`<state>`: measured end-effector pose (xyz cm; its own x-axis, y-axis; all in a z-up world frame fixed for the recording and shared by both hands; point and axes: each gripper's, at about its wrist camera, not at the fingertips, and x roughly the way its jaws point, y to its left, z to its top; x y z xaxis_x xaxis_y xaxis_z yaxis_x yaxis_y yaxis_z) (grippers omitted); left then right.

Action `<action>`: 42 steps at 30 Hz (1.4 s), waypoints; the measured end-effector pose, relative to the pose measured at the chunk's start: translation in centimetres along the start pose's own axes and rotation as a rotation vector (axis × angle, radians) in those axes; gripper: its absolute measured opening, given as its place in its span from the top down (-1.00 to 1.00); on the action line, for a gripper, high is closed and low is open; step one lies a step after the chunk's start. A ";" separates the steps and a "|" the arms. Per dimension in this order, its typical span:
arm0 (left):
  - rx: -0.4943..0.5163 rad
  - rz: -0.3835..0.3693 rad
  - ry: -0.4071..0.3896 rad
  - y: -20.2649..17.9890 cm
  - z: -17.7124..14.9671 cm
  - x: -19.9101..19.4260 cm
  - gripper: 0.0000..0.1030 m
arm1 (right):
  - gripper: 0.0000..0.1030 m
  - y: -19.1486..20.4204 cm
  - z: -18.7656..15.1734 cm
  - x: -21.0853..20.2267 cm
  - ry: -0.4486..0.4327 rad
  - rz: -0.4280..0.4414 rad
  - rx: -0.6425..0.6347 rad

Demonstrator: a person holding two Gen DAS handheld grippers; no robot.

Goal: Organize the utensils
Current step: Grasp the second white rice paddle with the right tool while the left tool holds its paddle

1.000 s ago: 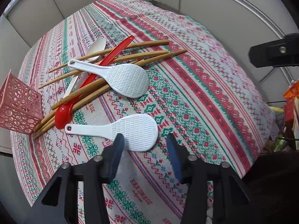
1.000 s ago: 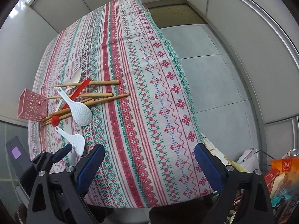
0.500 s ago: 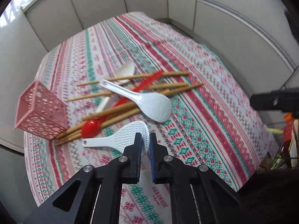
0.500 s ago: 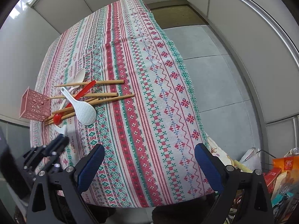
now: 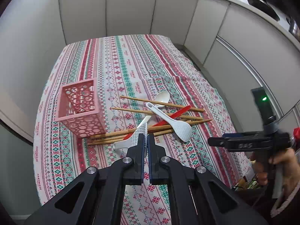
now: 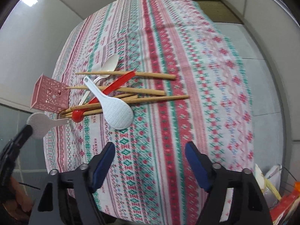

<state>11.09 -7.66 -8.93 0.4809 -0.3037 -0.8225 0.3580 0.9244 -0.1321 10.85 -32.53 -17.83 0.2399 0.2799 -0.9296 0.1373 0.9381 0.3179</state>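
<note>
L gripper (image 5: pixel 145 140) has its jaws pressed together on the blade of a white dimpled plastic rice paddle (image 5: pixel 137 131), lifted off the striped red-green-white tablecloth (image 5: pixel 131 65), handle pointing away toward the pile. From the R wrist view the same paddle (image 6: pixel 40 124) hangs at far left, just near of the pink perforated plastic utensil basket (image 6: pixel 49 97). R gripper (image 6: pixel 150 155) is spread wide w/ nothing between the pads, hovering over the near cloth edge.

Handling, my read: paddle is light, stiff, thin, smooth plastic. An edge-on pinch on the blade probably lets it swivel, so a grip nearer the neck would be steadier. The dimples give some bite.

Left on the cloth: a second white rice paddle (image 5: pixel 178 126), red plastic spoon (image 5: pixel 168 119), white plastic soup spoon (image 5: pixel 162 97), several long bamboo chopsticks (image 5: pixel 161 104), all crossed over each other. Chopsticks look thin, round and likely to roll; best taken mid-length. Basket (image 5: pixel 80 106) stands upright at the pile's left and looks light enough to tip if bumped.
</note>
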 end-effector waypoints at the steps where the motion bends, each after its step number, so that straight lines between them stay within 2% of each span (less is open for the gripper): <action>1: -0.012 -0.007 -0.001 0.5 0.0 -0.2 0.96 | -0.26 0.4 0.1 0.5 0.007 0.002 -0.008; 3: -0.031 -0.023 0.000 1.5 0.0 -0.4 0.96 | -0.16 1.7 0.6 1.7 0.021 0.012 -0.039; 8: -0.061 -0.048 -0.007 3.4 -0.3 -1.2 0.96 | -0.16 4.3 1.7 3.9 0.015 -0.032 -0.118; 13: -0.088 -0.080 -0.028 4.9 -0.5 -2.3 0.96 | -0.22 5.3 2.5 5.1 0.006 -0.054 -0.118; 20: -0.097 -0.092 -0.048 6.1 -1.0 -3.5 0.96 | -0.21 8.3 2.7 6.7 -0.017 -0.179 -0.227; 22: -0.106 -0.096 -0.052 6.4 -1.1 -3.8 0.96 | -0.12 8.9 2.7 7.1 -0.021 -0.207 -0.243; 23: -0.111 -0.098 -0.054 6.6 -1.2 -3.9 0.96 | 0.02 9.3 2.7 7.2 -0.027 -0.229 -0.255; 24: -0.115 -0.100 -0.056 6.7 -1.3 -4.1 0.96 | 0.03 9.6 2.8 7.5 -0.031 -0.240 -0.262; 29: -0.128 -0.101 -0.071 7.2 -1.4 -4.7 0.96 | 0.03 9.9 2.6 7.4 -0.027 -0.214 -0.248; 32: -0.136 -0.102 -0.076 7.6 -1.4 -4.8 0.96 | 0.03 8.6 2.0 5.8 -0.032 -0.199 -0.237; 38: -0.160 -0.124 -0.116 8.2 -0.9 -6.1 0.96 | 0.05 9.2 1.4 2.6 -0.081 -0.126 -0.237; 39: -0.165 -0.130 -0.124 8.3 -0.8 -6.4 0.96 | 0.11 9.3 1.3 2.1 -0.086 -0.118 -0.239; 40: -0.172 -0.139 -0.137 8.5 -0.7 -6.8 0.96 | 0.58 9.7 1.1 1.5 -0.091 -0.106 -0.240; 42: -0.181 -0.157 -0.168 8.9 -0.5 -7.5 0.96 | 0.66 10.3 0.7 0.5 -0.082 -0.069 -0.233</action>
<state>10.26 2.96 -4.16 0.5626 -0.4662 -0.6828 0.2974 0.8847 -0.3590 13.09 -22.85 -14.84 0.3159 0.2052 -0.9263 -0.0667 0.9787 0.1941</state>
